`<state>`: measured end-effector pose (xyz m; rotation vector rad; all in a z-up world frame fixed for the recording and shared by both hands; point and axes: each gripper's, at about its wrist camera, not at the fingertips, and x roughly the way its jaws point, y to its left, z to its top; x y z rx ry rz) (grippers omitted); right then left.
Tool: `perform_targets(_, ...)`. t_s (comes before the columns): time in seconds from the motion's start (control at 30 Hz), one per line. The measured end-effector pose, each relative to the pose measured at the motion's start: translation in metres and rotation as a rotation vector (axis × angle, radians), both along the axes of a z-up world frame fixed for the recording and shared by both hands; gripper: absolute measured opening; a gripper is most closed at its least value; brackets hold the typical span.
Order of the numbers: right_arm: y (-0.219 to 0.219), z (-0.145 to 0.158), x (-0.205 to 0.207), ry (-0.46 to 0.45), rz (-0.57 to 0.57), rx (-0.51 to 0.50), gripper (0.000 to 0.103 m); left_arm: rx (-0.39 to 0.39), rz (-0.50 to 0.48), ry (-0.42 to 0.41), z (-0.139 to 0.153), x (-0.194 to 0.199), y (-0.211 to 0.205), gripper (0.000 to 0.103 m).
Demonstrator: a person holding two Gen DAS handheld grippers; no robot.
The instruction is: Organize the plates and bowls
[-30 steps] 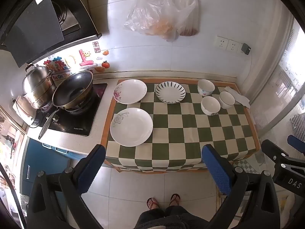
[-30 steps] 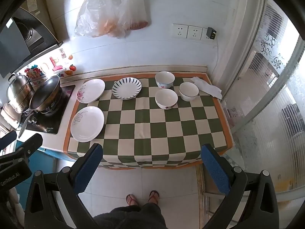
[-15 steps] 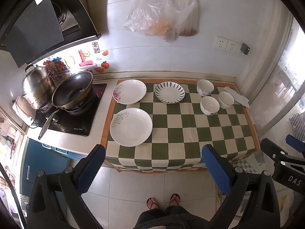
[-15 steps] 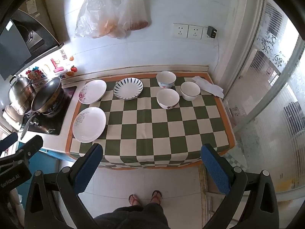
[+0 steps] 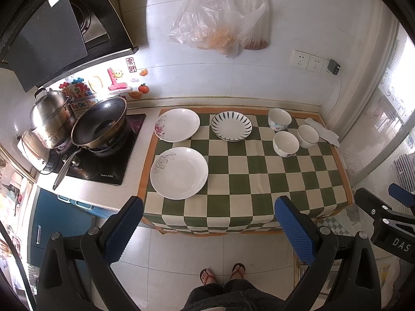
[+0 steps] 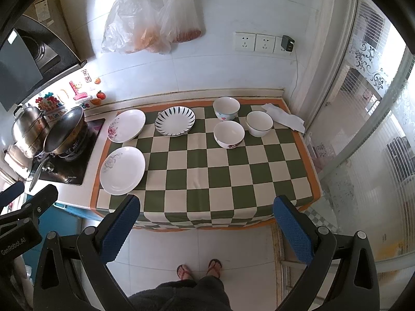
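On the green-checked cloth [image 5: 249, 181] lie three plates: a large white plate with a grey flower [image 5: 179, 172] at front left, a white plate with a pink flower [image 5: 177, 125] behind it, and a black-striped plate [image 5: 231, 126] at back centre. Three white bowls [image 5: 285, 143] cluster at back right. The same plates [image 6: 122, 170] and bowls [image 6: 229, 134] show in the right wrist view. My left gripper [image 5: 207, 229] is open and empty, held high above the counter's front edge. My right gripper [image 6: 206, 228] is open and empty too.
A wok [image 5: 99, 125] and a steel pot [image 5: 50, 118] stand on the hob at left. A white cloth [image 5: 323, 131] lies at the back right corner. Plastic bags [image 5: 220, 23] hang on the wall. Wall sockets [image 6: 255, 42] sit above the counter. A glass door [image 6: 368, 129] is at right.
Both views have shifted only slightly; the counter sits a little differently in frame. Plates and bowls have not moved. Both grippers stay open.
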<state>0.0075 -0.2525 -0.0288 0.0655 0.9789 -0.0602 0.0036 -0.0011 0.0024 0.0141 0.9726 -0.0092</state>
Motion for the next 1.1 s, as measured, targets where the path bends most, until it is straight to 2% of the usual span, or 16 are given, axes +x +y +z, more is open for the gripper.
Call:
perform_targets(0.37,0.0019,0.0006,0.0013,0.002,0.001,0.0,0.103,-0.002,0.003,0.001,0.0046,0.001,-0.0004,0.103)
perform_targets(1.1,0.0045,-0.0004,0.0033,0.004,0.002,0.002,0.103,-0.003,0.0,0.006,-0.0038,-0.0021,0.0021,0.103)
